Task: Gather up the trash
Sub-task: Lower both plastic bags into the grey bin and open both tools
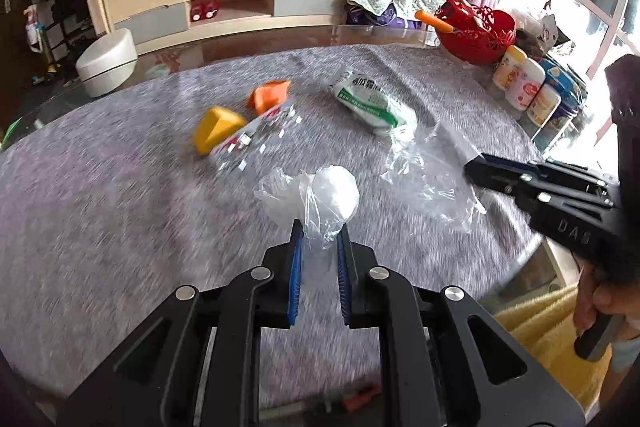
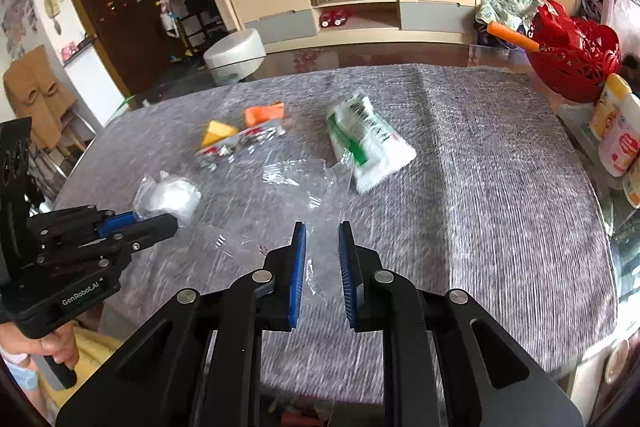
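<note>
While left gripper [image 1: 320, 233] pinches a crumpled white bag [image 1: 316, 195], right gripper [image 2: 322, 239] clamps one clear wrapper [image 2: 300, 179]; two blocks [image 1: 218, 133].

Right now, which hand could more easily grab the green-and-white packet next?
Probably the right gripper: the green-and-white packet lies just ahead of it, the left gripper far aside. Both are full, though: white bag, clear film.

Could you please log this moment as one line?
left gripper: shut on white plastic bag | right gripper: shut on clear plastic wrapper
</note>
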`<control>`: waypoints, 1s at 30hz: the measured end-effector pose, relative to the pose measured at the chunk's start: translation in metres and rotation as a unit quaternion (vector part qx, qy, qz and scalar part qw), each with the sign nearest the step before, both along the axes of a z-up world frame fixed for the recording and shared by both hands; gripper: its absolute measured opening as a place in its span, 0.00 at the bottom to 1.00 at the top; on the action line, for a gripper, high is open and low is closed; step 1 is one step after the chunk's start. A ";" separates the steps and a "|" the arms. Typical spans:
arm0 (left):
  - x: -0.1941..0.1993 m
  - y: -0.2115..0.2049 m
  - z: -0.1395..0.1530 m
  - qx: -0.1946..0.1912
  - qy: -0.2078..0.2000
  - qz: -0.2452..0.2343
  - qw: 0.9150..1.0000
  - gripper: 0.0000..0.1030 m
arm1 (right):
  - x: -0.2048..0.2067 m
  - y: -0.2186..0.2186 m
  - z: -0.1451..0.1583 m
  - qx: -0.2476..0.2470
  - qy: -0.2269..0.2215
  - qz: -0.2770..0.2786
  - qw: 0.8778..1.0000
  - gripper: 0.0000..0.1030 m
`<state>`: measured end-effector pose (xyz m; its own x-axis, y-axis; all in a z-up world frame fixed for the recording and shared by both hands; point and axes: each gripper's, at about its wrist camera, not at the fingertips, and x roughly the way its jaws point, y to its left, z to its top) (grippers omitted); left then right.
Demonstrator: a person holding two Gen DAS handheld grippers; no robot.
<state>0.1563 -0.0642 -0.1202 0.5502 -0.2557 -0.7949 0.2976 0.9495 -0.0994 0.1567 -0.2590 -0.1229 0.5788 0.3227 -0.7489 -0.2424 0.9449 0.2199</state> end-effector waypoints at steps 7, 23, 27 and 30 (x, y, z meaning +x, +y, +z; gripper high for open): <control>-0.056 0.022 0.008 -0.013 -0.001 0.018 1.000 0.14 | -0.044 0.009 0.013 -0.004 -0.011 0.010 1.000 0.04; -0.149 0.025 0.000 -0.039 0.005 0.002 0.999 0.14 | -0.132 0.023 0.002 -0.005 0.004 0.028 1.000 0.04; -0.163 0.022 -0.021 -0.041 0.027 -0.002 0.999 0.14 | -0.147 0.027 -0.016 -0.012 0.028 0.034 0.999 0.04; -0.172 0.020 -0.040 -0.043 0.048 -0.003 0.998 0.14 | -0.154 0.029 -0.037 -0.016 0.054 0.038 0.998 0.04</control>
